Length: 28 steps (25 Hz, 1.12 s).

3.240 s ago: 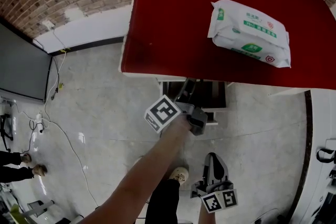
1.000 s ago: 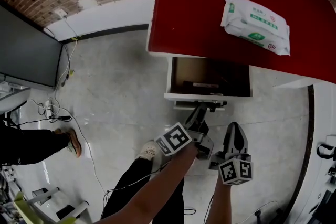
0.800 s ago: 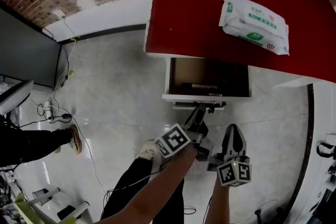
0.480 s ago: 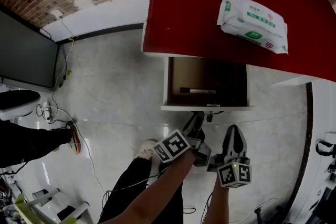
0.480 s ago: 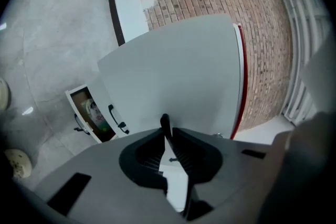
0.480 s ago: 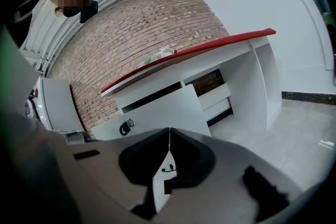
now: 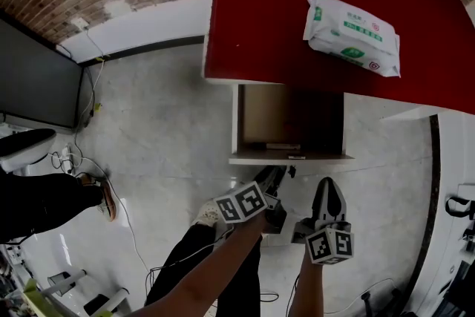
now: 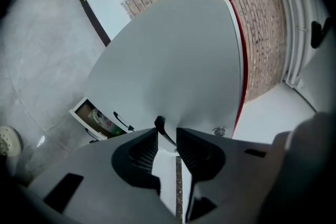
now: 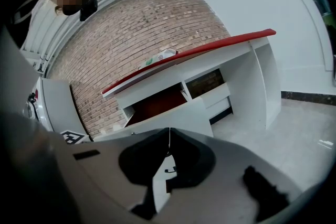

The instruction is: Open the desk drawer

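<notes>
The white drawer (image 7: 289, 159) stands pulled out from under the red desk top (image 7: 267, 11). In the left gripper view its white front (image 8: 173, 60) fills the frame. The black handle (image 8: 160, 127) sits between the jaws of my left gripper (image 8: 167, 135), whose jaws have just been opening, with a gap beside the bar. In the head view the left gripper (image 7: 272, 174) hangs just before the drawer front. My right gripper (image 7: 328, 188) is shut and holds nothing, a little to the right. Its own view shows the right gripper (image 9: 169, 147) facing the open drawer (image 9: 157, 105).
A pack of wipes (image 7: 349, 26) lies on the desk top. A small dark item (image 7: 282, 146) lies inside the drawer. A dark screen (image 7: 37, 78) stands at the left by cables on the floor. Another person's leg and shoe (image 7: 96, 197) are at the lower left.
The drawer has slid farther out of the desk. My left gripper has drawn back toward me and dropped a little. The right gripper has stayed put.
</notes>
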Each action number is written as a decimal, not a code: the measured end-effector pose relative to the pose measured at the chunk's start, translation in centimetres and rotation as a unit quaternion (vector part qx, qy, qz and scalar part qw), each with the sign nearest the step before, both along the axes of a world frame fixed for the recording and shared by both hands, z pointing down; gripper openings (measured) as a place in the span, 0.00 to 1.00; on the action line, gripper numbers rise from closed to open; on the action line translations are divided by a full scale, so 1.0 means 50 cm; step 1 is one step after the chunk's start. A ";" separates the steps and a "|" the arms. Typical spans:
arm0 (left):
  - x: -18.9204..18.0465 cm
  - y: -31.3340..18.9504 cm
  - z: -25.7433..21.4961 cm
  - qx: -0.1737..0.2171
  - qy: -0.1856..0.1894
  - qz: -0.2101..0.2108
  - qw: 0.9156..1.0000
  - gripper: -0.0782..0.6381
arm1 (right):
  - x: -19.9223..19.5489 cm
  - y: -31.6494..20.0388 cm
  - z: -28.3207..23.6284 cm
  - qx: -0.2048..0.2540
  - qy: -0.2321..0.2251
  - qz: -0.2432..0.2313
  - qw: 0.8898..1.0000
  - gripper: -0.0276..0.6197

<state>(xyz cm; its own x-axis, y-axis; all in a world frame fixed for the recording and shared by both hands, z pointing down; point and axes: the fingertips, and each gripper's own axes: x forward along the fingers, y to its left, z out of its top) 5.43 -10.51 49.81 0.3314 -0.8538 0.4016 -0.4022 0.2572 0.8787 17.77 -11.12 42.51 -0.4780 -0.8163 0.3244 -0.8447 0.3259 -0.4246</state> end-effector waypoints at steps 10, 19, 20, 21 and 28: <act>0.013 0.101 -0.098 -0.042 -0.044 0.091 0.994 0.20 | -0.055 0.037 -0.095 -0.029 -0.008 -0.012 0.999 0.06; 0.021 0.151 -0.291 -0.004 -0.029 0.175 0.984 0.15 | -0.106 0.105 -0.230 -0.049 0.019 -0.056 0.997 0.06; 0.022 0.151 -0.317 0.006 -0.031 0.186 0.982 0.15 | -0.106 0.109 -0.247 -0.047 0.031 -0.060 0.997 0.06; 0.021 0.151 -0.343 0.014 -0.032 0.195 0.980 0.15 | -0.108 0.113 -0.264 -0.044 0.041 -0.065 0.996 0.06; 0.004 0.186 -0.514 0.077 -0.065 0.262 0.960 0.14 | -0.118 0.153 -0.390 -0.024 0.051 -0.075 0.996 0.06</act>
